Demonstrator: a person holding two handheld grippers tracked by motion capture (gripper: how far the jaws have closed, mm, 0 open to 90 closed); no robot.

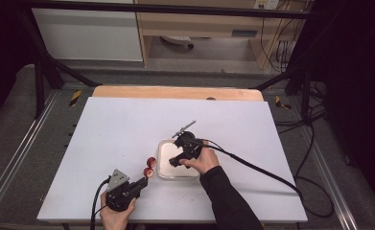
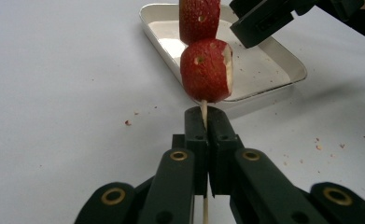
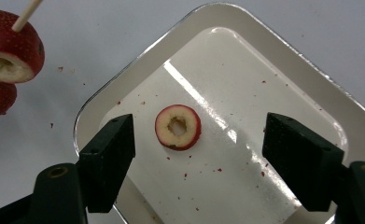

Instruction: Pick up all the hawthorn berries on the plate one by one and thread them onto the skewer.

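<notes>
My left gripper (image 1: 142,181) is shut on a thin wooden skewer (image 2: 204,115) that carries two red fruit pieces (image 2: 206,70), seen in the high view as red fruit pieces (image 1: 149,166) just left of the tray. The white tray (image 1: 164,173) holds one red-skinned cored fruit ring (image 3: 178,127). My right gripper (image 3: 199,156) hangs open above the tray with the ring between and below its jaws, touching nothing. In the high view the right gripper (image 1: 175,162) sits over the tray. The skewered fruit (image 3: 10,53) lies at the upper left of the right gripper view.
The tray rim (image 3: 138,65) stands on a white table (image 1: 118,129) with small red crumbs (image 2: 128,122) scattered around. A wooden strip (image 1: 175,92) runs along the far table edge. Cables (image 1: 266,170) trail from the right gripper across the table.
</notes>
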